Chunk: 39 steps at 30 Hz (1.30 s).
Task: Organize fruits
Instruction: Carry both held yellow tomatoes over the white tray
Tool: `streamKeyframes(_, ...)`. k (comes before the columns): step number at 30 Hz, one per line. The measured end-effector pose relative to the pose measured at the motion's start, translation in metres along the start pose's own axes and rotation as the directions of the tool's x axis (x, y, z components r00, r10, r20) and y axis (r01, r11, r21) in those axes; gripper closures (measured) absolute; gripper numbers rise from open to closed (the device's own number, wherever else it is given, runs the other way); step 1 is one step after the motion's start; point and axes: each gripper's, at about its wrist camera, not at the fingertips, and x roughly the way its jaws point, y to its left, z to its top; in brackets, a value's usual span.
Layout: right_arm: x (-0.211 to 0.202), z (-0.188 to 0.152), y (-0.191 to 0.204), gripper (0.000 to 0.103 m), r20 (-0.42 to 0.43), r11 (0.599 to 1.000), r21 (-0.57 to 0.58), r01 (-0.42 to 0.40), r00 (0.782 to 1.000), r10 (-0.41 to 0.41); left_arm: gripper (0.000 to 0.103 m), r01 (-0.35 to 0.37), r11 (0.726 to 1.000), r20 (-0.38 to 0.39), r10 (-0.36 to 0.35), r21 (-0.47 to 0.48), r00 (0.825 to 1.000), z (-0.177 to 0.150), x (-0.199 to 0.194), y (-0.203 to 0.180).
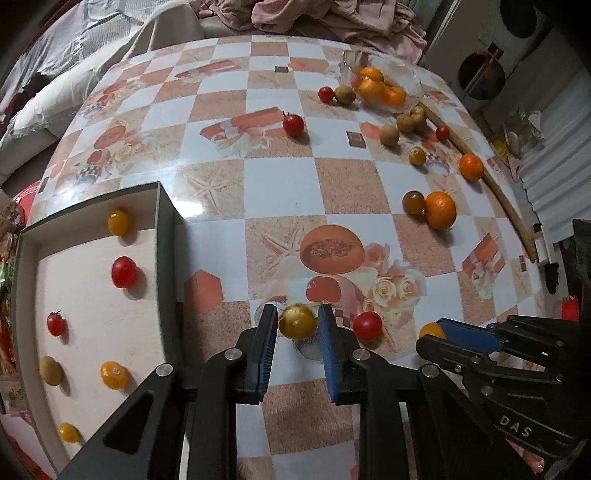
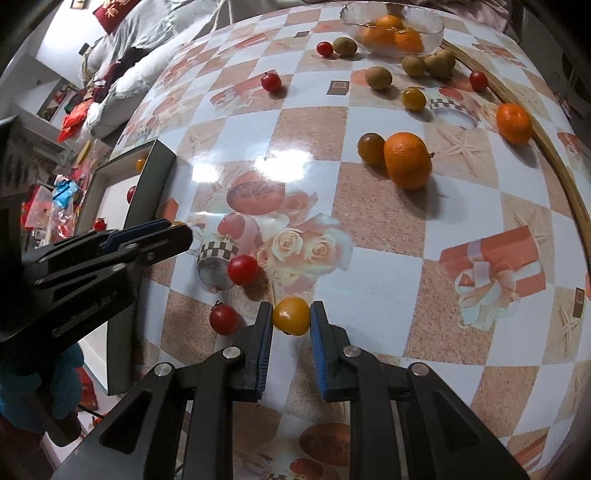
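Observation:
My left gripper (image 1: 297, 325) is closed around a yellow cherry tomato (image 1: 297, 322) on the table, its pads touching both sides. My right gripper (image 2: 291, 318) is closed around an orange-yellow tomato (image 2: 291, 316) in the same way; it also shows in the left wrist view (image 1: 432, 329). A grey box (image 1: 162, 221) at the left holds several small tomatoes and a longan. A glass bowl (image 2: 436, 22) at the far side holds oranges. Loose red tomatoes (image 2: 242, 270), longans (image 2: 378, 77) and oranges (image 2: 407, 160) lie on the table.
A checkered tablecloth (image 1: 280, 177) covers the table. A curved wooden stick (image 2: 561, 162) lies along the right edge. Bedding and clothes lie beyond the far edge. Clutter sits on the floor at the left.

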Motion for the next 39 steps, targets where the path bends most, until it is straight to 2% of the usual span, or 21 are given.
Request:
streamKeyframes(4,-0.002,0.003,0.003,0.081,0.004,1.0,-0.003,0.01,1.0,-0.01,0.078,-0.017,1.0,0.005,0.017,0.006,1.0,0.0,-0.002,0.002)
streamKeyframes(9,-0.005,0.002,0.002,0.081,0.003,1.0,-0.002,0.017,1.0,-0.017,0.078,-0.049,0.999,-0.009,0.049,0.023,0.999,-0.003,0.015,0.002)
streamKeyframes(10,-0.005,0.002,0.002,0.081,0.003,1.0,0.0,0.018,1.0,-0.018,0.071,-0.046,0.999,-0.012,0.046,0.018,0.999,-0.003,0.018,0.003)
streamKeyframes(11,-0.005,0.002,0.001,0.081,0.003,1.0,0.003,0.017,1.0,-0.017,0.057,-0.035,0.999,-0.007,0.035,0.01,0.999,-0.003,0.02,0.004)
streamKeyframes(12,-0.005,0.001,0.0,0.081,0.004,1.0,0.008,0.015,1.0,-0.015,0.053,-0.051,0.999,-0.004,0.052,0.011,0.999,-0.002,0.023,0.004)
streamKeyframes(18,-0.006,-0.001,-0.008,0.081,0.007,0.999,0.04,0.005,1.0,-0.006,0.052,-0.064,0.997,-0.018,0.065,0.05,0.998,0.001,0.037,-0.006)
streamKeyframes(20,-0.007,-0.001,-0.009,0.081,0.011,0.999,0.048,0.003,1.0,-0.003,0.053,-0.086,0.995,-0.013,0.087,0.056,0.996,0.001,0.039,-0.01)
streamKeyframes(21,-0.007,-0.001,-0.01,0.081,0.012,0.999,0.05,0.002,1.0,-0.002,0.057,-0.087,0.994,-0.009,0.088,0.058,0.996,0.001,0.039,-0.011)
streamKeyframes(22,-0.008,-0.001,-0.011,0.081,0.014,0.999,0.051,0.002,1.0,-0.003,0.072,-0.07,0.996,-0.004,0.071,0.06,0.997,0.001,0.038,-0.011)
streamKeyframes(23,-0.008,-0.001,-0.011,0.081,0.015,0.999,0.053,0.002,1.0,-0.002,0.081,-0.04,0.997,-0.008,0.04,0.059,0.999,0.001,0.038,-0.013)
streamKeyframes(26,-0.009,0.0,-0.013,0.081,0.016,0.998,0.059,0.003,1.0,-0.004,0.081,-0.036,0.997,-0.012,0.037,0.062,0.999,0.002,0.037,-0.015)
streamKeyframes(31,-0.013,0.003,-0.012,0.081,0.021,0.998,0.058,0.0,1.0,-0.001,0.081,-0.007,1.0,-0.021,0.007,0.005,1.0,0.002,0.026,-0.006)
streamKeyframes(39,-0.019,0.01,0.004,0.081,0.036,1.0,0.023,-0.001,0.999,0.0,0.081,-0.003,1.0,0.023,0.003,-0.023,1.0,0.001,-0.008,0.005)
